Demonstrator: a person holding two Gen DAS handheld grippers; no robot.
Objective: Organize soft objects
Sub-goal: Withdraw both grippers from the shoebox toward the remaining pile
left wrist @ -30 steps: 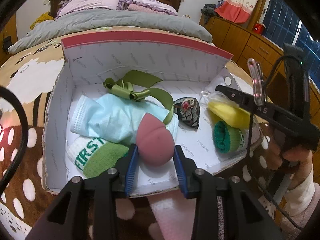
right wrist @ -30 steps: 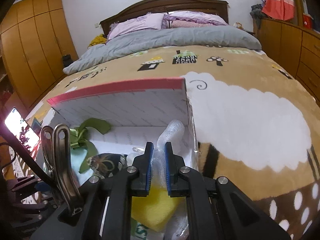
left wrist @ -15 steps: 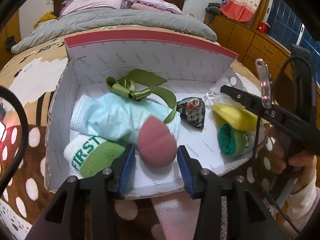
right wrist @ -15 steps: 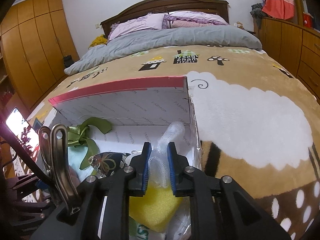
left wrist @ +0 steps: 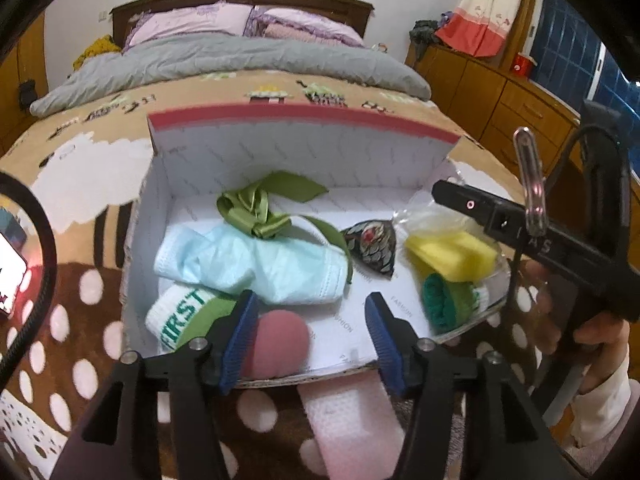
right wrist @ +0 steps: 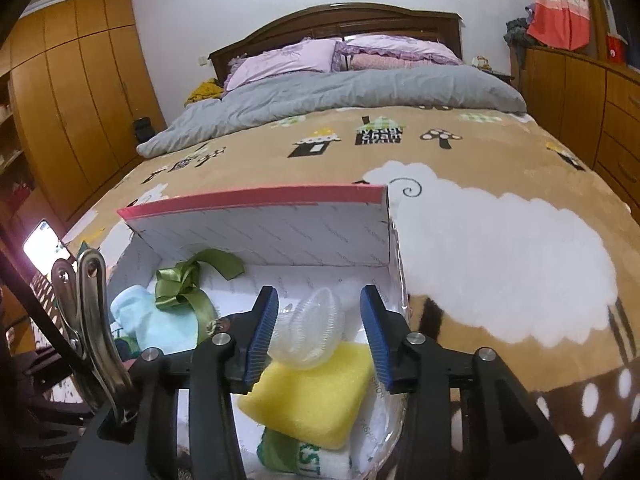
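Observation:
A white cardboard box (left wrist: 304,152) with a red rim sits on the bed. Inside lie a pink makeup sponge (left wrist: 282,340), a light blue mask (left wrist: 256,264), a green ribbon (left wrist: 256,208), a white-and-green sock (left wrist: 180,312), a dark patterned pouch (left wrist: 372,244), a yellow sponge (left wrist: 452,256) and a rolled green sock (left wrist: 444,300). My left gripper (left wrist: 310,340) is open above the box's front edge, the pink sponge beside its left finger. My right gripper (right wrist: 316,336) is open around a clear bristly brush (right wrist: 310,332) resting on the yellow sponge (right wrist: 312,396).
The box stands on a brown blanket (right wrist: 480,160) with white shapes. A pink foam strip (left wrist: 352,420) lies in front of the box. A lit phone (left wrist: 10,272) is at the left. Wooden cabinets (right wrist: 580,92) line the right wall.
Both grippers have opened. The left let go of the pink sponge, which now lies in the box. The right let go of the clear brush, now resting on the yellow sponge.

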